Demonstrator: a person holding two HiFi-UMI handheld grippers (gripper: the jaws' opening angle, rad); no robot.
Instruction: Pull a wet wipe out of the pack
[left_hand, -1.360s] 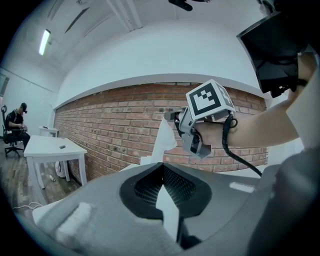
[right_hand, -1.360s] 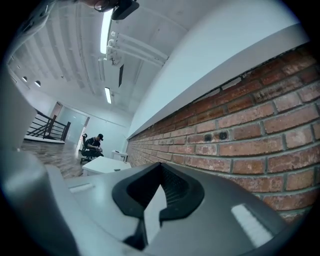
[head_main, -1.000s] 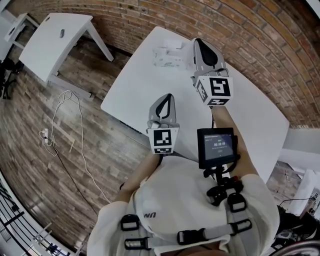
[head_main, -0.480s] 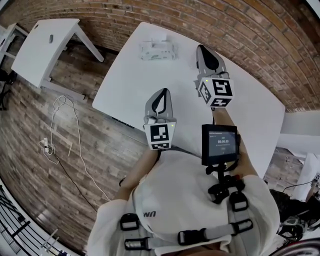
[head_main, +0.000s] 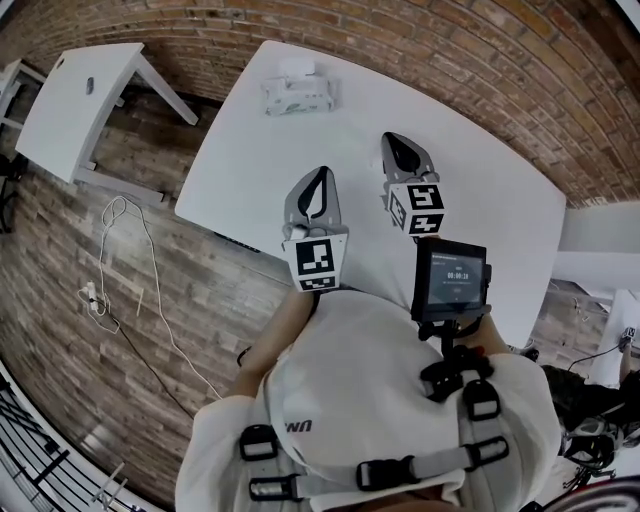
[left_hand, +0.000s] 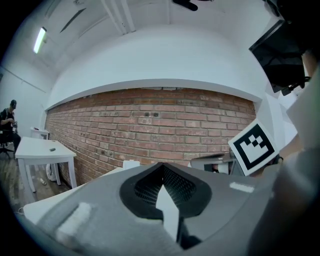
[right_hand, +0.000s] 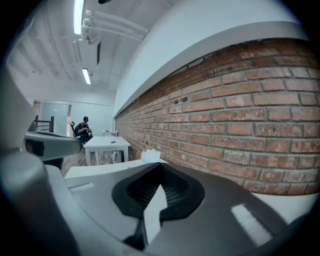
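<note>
The wet wipe pack (head_main: 297, 95), white with a green print and a raised lid, lies near the far left corner of the white table (head_main: 480, 170). In the left gripper view the wipe pack (left_hand: 131, 164) is a small white shape beyond the jaws, and the right gripper view shows the wipe pack (right_hand: 151, 155) the same way. My left gripper (head_main: 320, 171) hovers over the table's near edge, shut and empty. My right gripper (head_main: 398, 139) is beside it over the table's middle, also shut with nothing in it. Both point toward the brick wall, well short of the pack.
A second white table (head_main: 85, 95) stands to the left on the wood floor, where a white cable (head_main: 120, 260) lies. A small screen (head_main: 450, 282) hangs at my chest. A person (right_hand: 82, 129) sits far off in the room.
My right gripper has come down and back toward my body, off to the right of the pack. The left gripper has edged forward over the table edge. Both stayed shut.
</note>
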